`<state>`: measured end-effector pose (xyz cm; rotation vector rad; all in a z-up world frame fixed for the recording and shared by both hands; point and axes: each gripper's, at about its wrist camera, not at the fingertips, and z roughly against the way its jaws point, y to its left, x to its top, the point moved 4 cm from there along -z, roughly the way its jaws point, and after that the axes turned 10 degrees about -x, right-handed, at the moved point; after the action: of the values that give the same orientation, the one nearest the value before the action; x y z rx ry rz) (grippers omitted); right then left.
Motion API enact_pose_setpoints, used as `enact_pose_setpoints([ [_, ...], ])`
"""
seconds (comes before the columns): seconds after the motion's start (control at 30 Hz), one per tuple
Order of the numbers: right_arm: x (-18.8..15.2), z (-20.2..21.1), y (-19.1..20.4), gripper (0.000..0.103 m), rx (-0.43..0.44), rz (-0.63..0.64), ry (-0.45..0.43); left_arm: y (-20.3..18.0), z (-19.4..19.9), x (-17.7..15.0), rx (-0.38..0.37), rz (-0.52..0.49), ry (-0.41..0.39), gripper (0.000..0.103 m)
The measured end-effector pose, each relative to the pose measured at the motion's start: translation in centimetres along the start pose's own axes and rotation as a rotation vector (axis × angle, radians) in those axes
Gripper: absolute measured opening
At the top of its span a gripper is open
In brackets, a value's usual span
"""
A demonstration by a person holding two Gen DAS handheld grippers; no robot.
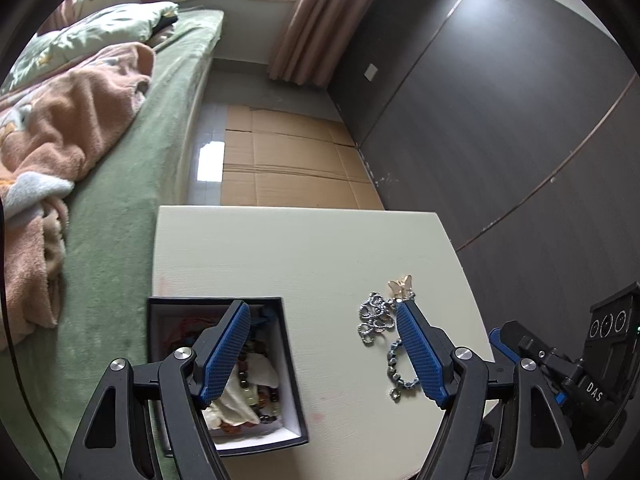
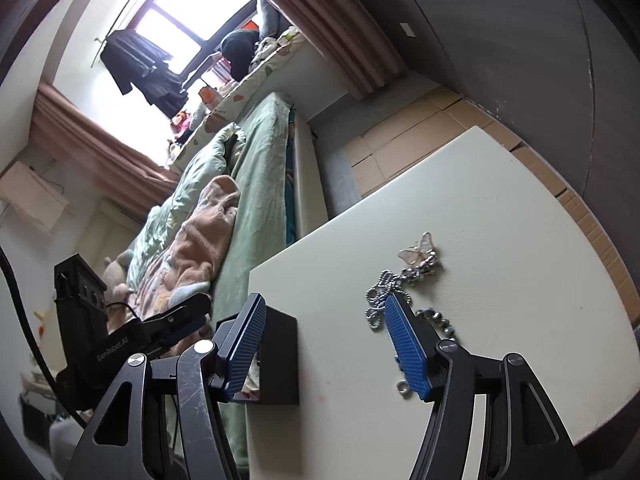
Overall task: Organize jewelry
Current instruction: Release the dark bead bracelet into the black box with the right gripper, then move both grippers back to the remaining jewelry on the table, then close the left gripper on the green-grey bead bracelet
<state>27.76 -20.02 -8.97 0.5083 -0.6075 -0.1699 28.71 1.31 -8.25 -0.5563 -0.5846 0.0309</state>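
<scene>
A dark jewelry box (image 1: 294, 372) with a white lining stands on the near left corner of the white table (image 1: 280, 248). It holds beaded bracelets and pale pieces. To its right lie a silver ball chain (image 1: 374, 316), a butterfly ornament (image 1: 401, 286) and a dark bead bracelet (image 1: 398, 372). My left gripper (image 1: 322, 306) is open, one finger over the box, the other beside the chain. My right gripper (image 2: 324, 300) is open and empty between the box (image 2: 280, 356) and the chain (image 2: 378, 292), with the butterfly (image 2: 420, 248) beyond.
A bed with a green sheet (image 1: 120, 240) and a peach blanket (image 1: 68, 128) runs along the table's left side. Flattened cardboard (image 1: 288, 160) covers the floor past the far edge. A dark wall panel (image 1: 500, 120) stands close on the right.
</scene>
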Motion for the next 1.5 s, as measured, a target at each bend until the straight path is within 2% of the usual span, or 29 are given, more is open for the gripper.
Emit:
enact_pose_setpoints([
  [0.3, 0.6, 0.4, -4.2, 0.063, -0.083, -0.044, 0.041, -3.9, -4.8, -1.3, 0.020, -0.108, 0.077, 0.076],
  [0.4, 0.7, 0.6, -5.6, 0.063, -0.106, -0.064, 0.051, -4.8, -6.4, -2.1, 0.025, -0.143, 0.120, 0.069],
  [0.7, 0.7, 0.9, -9.2, 0.063, -0.161, -0.116, 0.105, -6.4, -10.7, -4.8, 0.064, -0.213, 0.235, 0.058],
  [0.9, 0.7, 1.3, -10.3, 0.063, -0.177, -0.119, 0.114, -7.1, -12.7, -6.1, 0.102, -0.251, 0.279, 0.051],
  [1.07, 0.7, 1.6, -10.9, 0.063, -0.185, -0.131, 0.114, -6.9, -13.8, -6.7, 0.137, -0.256, 0.296, 0.050],
  [1.1, 0.7, 1.7, -11.1, 0.063, -0.190, -0.134, 0.113, -6.9, -14.1, -6.9, 0.148, -0.264, 0.304, 0.048],
  [1.13, 0.8, 1.7, -11.2, 0.063, -0.196, -0.134, 0.112, -6.8, -14.5, -7.2, 0.164, -0.273, 0.317, 0.039],
  [1.17, 0.8, 1.7, -11.2, 0.063, -0.201, -0.134, 0.111, -7.0, -14.5, -7.4, 0.191, -0.305, 0.303, 0.038],
  [1.23, 0.7, 1.7, -11.3, 0.063, -0.212, -0.129, 0.112, -7.2, -14.6, -7.7, 0.205, -0.325, 0.306, 0.012],
  [1.27, 0.7, 1.7, -11.3, 0.063, -0.213, -0.127, 0.114, -7.1, -14.5, -7.7, 0.175, -0.301, 0.315, 0.009],
  [1.33, 0.5, 1.4, -11.1, 0.063, -0.214, -0.119, 0.124, -6.6, -14.2, -7.6, 0.145, -0.250, 0.315, 0.009],
  [1.5, 0.1, 0.3, -10.3, 0.063, -0.232, -0.079, 0.150, -6.4, -12.1, -6.2, 0.095, -0.228, 0.261, 0.009],
])
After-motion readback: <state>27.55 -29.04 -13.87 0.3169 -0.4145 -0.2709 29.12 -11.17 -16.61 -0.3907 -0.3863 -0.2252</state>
